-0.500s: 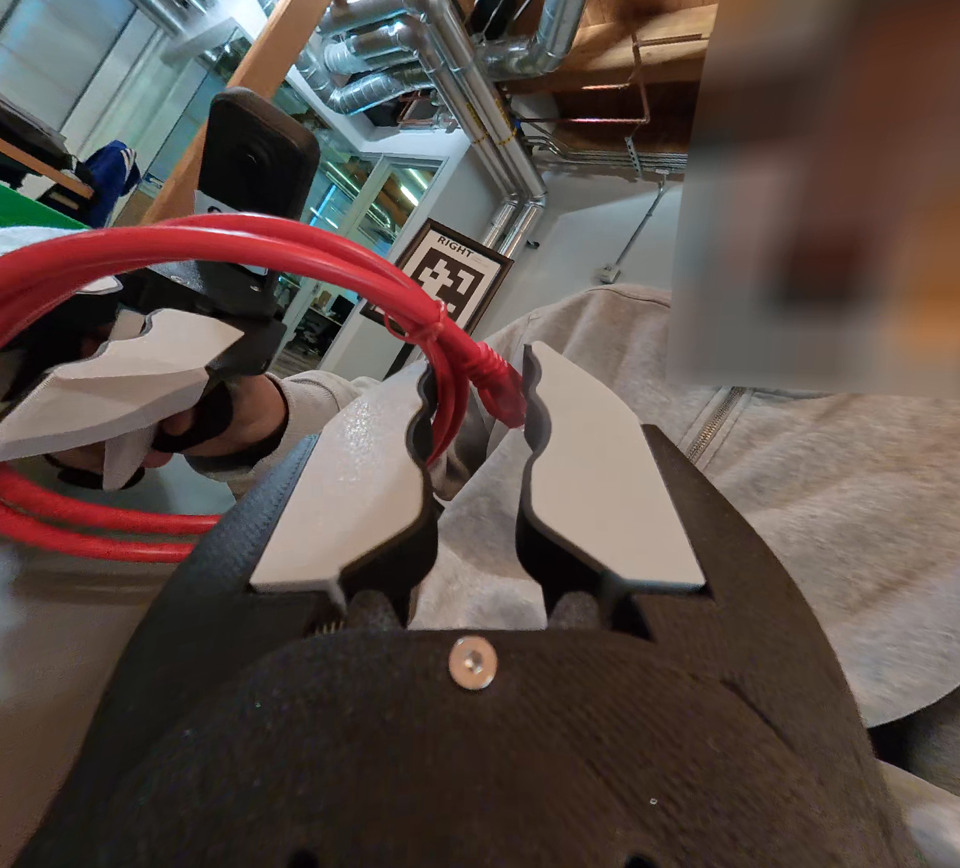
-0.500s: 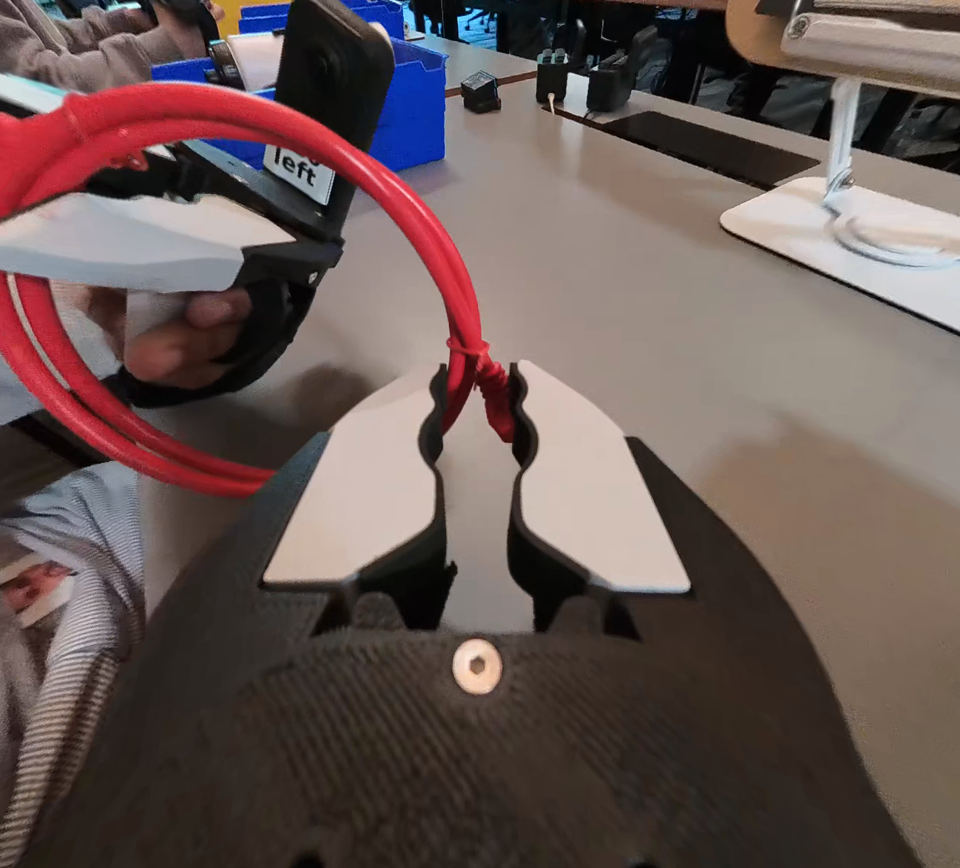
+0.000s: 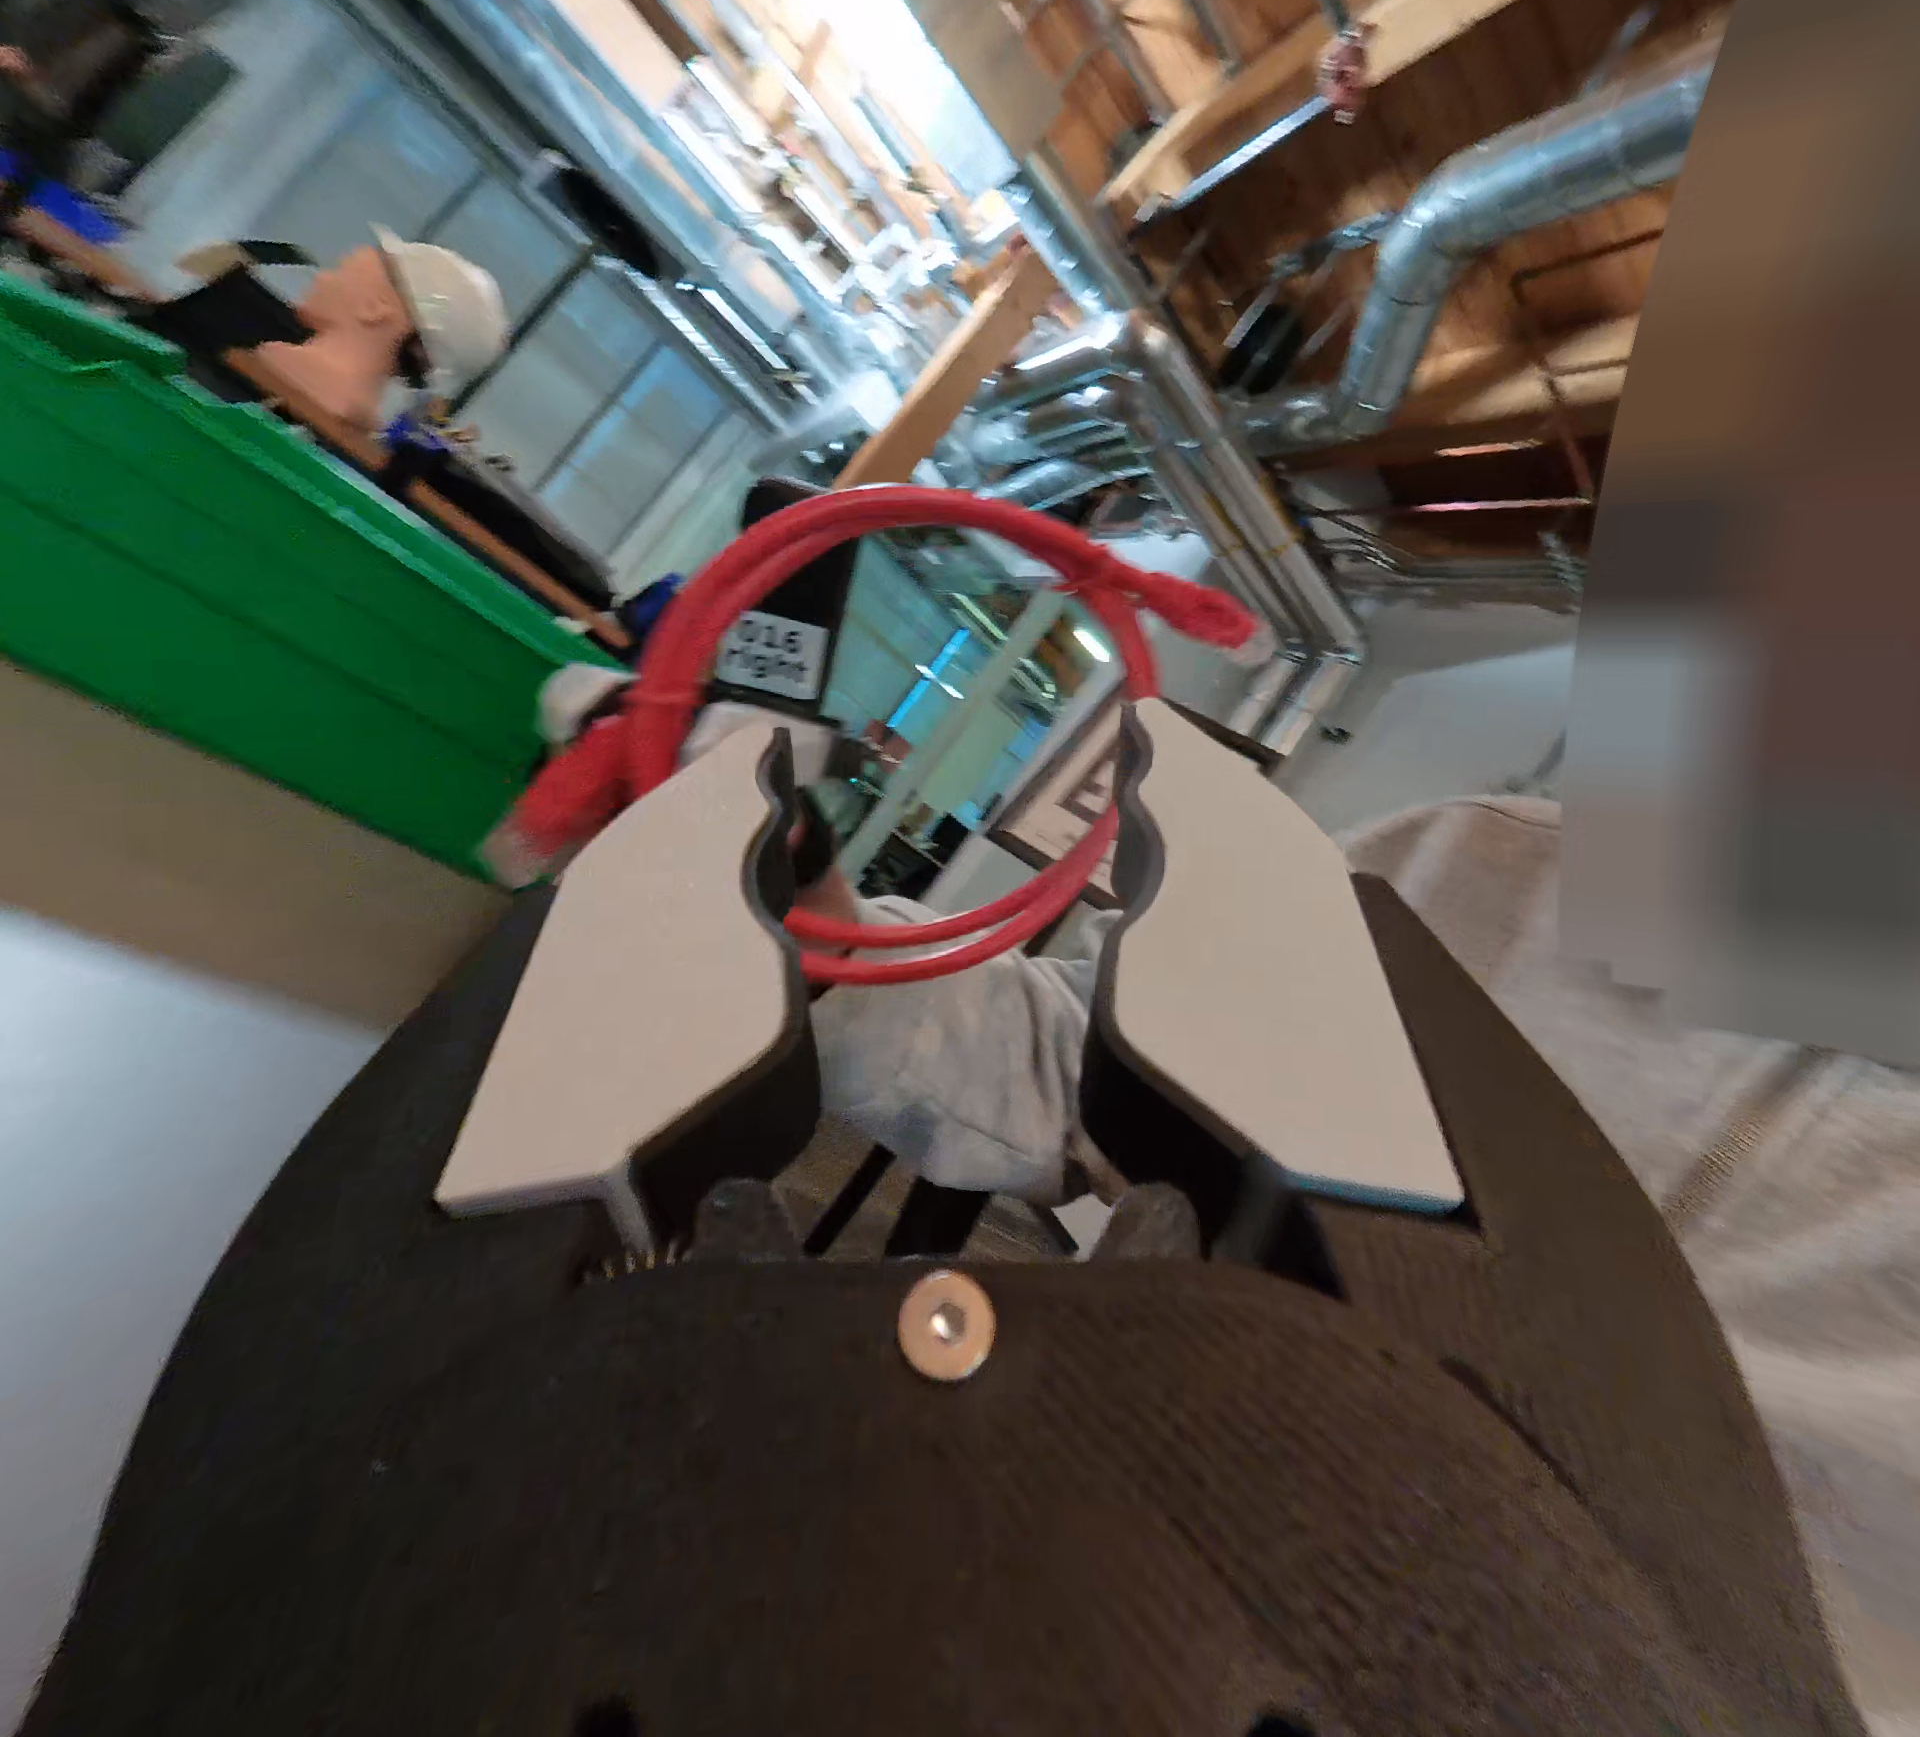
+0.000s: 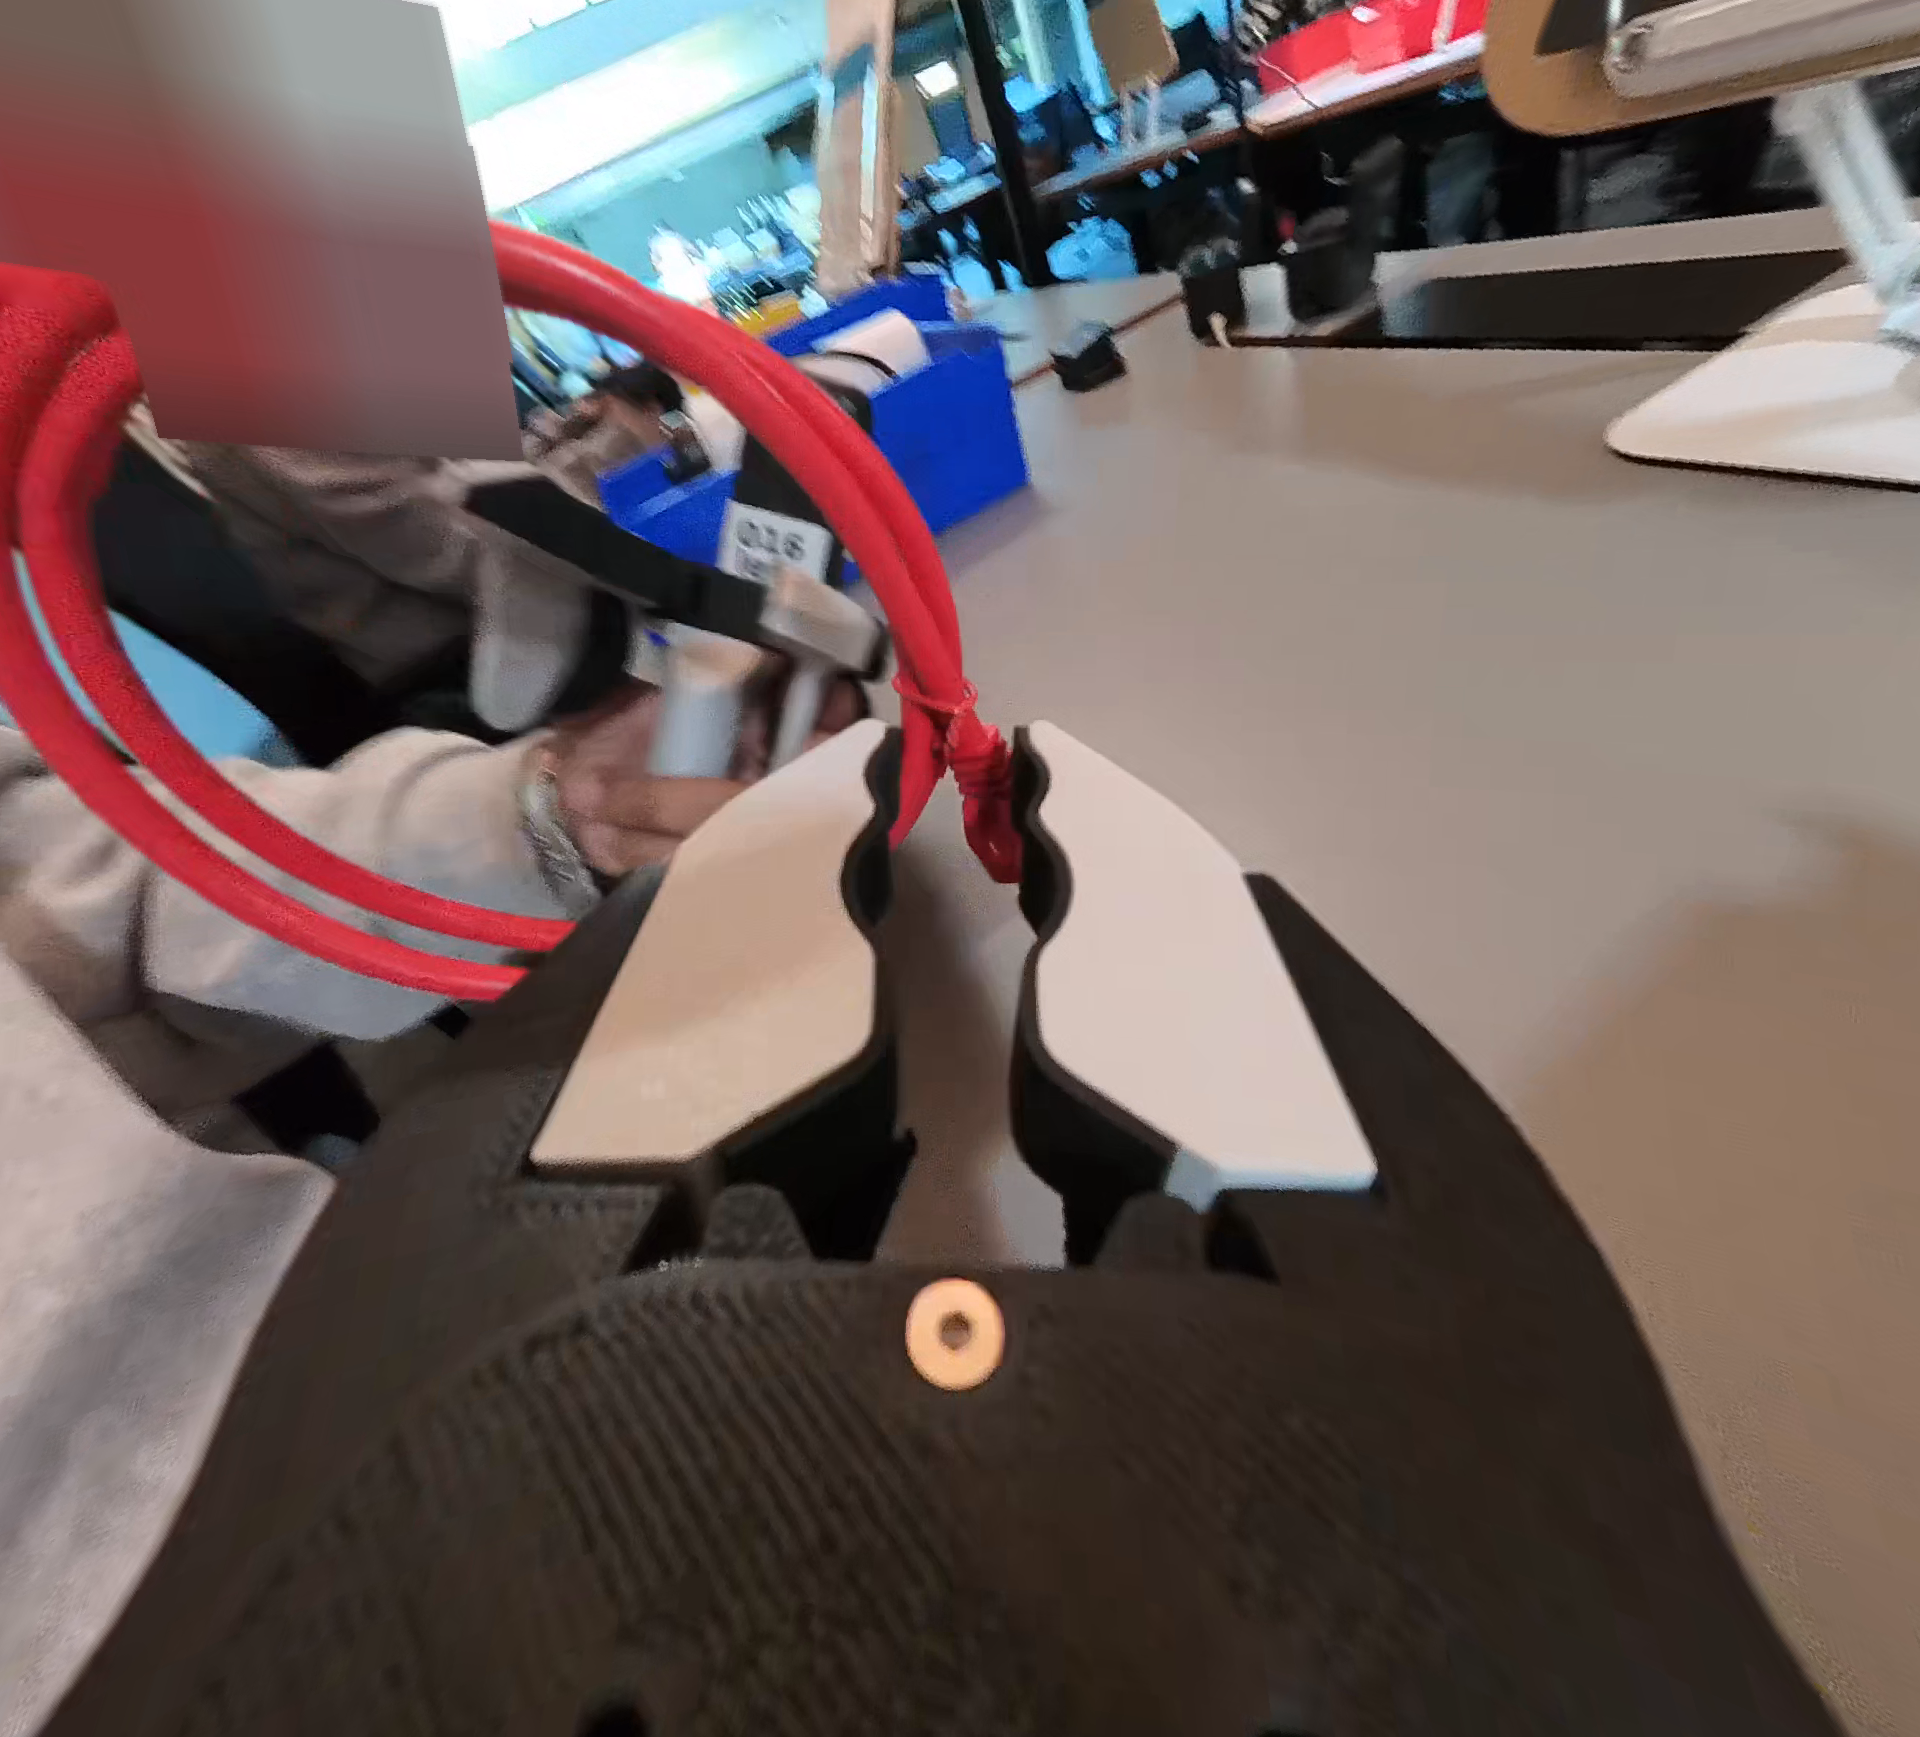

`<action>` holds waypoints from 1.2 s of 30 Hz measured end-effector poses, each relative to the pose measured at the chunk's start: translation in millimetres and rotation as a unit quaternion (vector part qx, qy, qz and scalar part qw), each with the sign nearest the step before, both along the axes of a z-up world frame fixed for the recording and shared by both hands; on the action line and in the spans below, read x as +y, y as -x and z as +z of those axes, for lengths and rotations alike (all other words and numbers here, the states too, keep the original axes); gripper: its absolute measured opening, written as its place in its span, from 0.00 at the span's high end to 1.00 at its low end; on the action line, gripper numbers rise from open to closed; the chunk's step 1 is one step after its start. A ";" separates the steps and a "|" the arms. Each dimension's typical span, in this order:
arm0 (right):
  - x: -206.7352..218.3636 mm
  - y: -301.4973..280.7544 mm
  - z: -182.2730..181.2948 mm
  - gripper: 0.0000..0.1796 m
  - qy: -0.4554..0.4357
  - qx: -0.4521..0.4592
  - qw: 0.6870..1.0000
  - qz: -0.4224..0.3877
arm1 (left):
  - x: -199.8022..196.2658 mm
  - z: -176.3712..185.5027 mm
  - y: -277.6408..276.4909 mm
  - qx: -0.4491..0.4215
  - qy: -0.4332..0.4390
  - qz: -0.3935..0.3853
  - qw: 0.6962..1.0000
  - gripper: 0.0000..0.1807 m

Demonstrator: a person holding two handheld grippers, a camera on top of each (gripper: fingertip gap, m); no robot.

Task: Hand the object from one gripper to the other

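Above the worktop (image 4: pixel 1403 648): I hold a coiled red cable (image 4: pixel 727 399) clear of the grey surface, touching nothing below.
Right jaws: my right gripper (image 4: pixel 951 804) is clamped on the cable just past its wire tie, one strand and the plug boot pinched between the tips.
Left jaws: my left gripper (image 3: pixel 951 814) stands wide apart; the red cable (image 3: pixel 904 565) loop shows ahead of its tips, the lower strands crossing the gap, and I cannot tell whether they touch a finger.
Cable ends: in the left wrist view one plug points out to the right of the loop, the other hangs at the lower left beside a green bin (image 3: pixel 208 544).
Other things: a blue bin (image 4: pixel 935 420) and a white monitor stand (image 4: pixel 1787 399) sit farther along the worktop, well apart from the cable.
Step in hand: I judge the handover made, the right side carrying the whole weight.
Next move: the left should draw straight away without snagging the loop, while the right holds its pinch firm, since a coil held at one point may swing or slip.
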State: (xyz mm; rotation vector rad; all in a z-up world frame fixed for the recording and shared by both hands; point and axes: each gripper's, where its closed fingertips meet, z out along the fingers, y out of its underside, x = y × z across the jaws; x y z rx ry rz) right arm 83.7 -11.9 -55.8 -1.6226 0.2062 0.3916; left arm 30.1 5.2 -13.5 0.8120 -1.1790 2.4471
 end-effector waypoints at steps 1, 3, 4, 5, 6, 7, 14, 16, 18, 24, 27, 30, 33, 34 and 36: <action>-0.9 1.8 5.1 0.88 -0.019 0.018 1.000 0.010 | 0.8 -5.7 -4.9 0.016 -0.007 0.008 1.000 0.67; -3.0 2.7 12.7 0.89 -0.045 0.039 0.998 0.018 | -0.1 -13.4 -9.2 0.041 -0.011 0.002 0.999 0.70; -3.9 2.1 14.5 0.89 -0.051 0.040 0.998 0.017 | -2.5 -16.5 -9.4 0.053 -0.013 -0.010 0.998 0.72; -4.6 1.1 15.3 0.89 -0.053 0.037 0.998 0.014 | -6.5 -21.2 -9.7 0.069 -0.018 -0.025 0.997 0.74; -5.1 0.2 15.8 0.89 -0.054 0.033 0.998 0.011 | -11.5 -27.8 -10.0 0.090 -0.025 -0.042 0.995 0.75; -5.5 -0.4 16.4 0.89 -0.056 0.030 0.998 0.009 | -17.1 -34.1 -9.4 0.108 -0.030 -0.061 0.992 0.75; -4.1 1.1 14.1 0.89 -0.045 0.003 0.999 0.002 | -47.1 -45.7 1.4 0.149 -0.037 -0.139 0.978 0.84; -3.6 1.7 14.2 0.89 -0.044 -0.009 0.999 0.000 | -47.4 -43.0 3.5 0.143 -0.033 -0.144 0.979 0.90; -3.6 1.5 15.3 0.88 -0.048 -0.012 0.999 -0.003 | -45.6 -42.2 3.5 0.142 -0.027 -0.146 0.979 0.92; -2.9 -9.2 13.4 0.83 -0.063 -0.007 0.998 -0.029 | -30.0 -37.9 -6.9 0.133 -0.016 -0.094 0.986 0.95; -2.4 -20.3 4.3 0.77 -0.042 0.001 0.998 -0.055 | -9.4 -29.7 -15.0 0.106 -0.014 -0.027 0.994 0.96; -3.6 -28.7 -2.0 0.76 -0.026 0.012 0.997 -0.075 | 13.1 -20.9 -19.5 0.081 -0.012 0.031 0.996 0.97; -5.9 -35.4 -4.4 0.77 -0.025 0.045 0.995 -0.084 | 31.2 -18.1 -22.7 0.071 -0.017 0.066 0.995 0.97; -7.2 -36.9 -3.1 0.77 -0.031 0.058 0.994 -0.084 | 36.3 -17.7 -23.6 0.072 -0.015 0.073 0.995 0.97; -10.4 -39.2 1.4 0.79 -0.050 0.088 0.992 -0.079 | 44.1 -18.3 -25.4 0.074 -0.011 0.081 0.994 0.97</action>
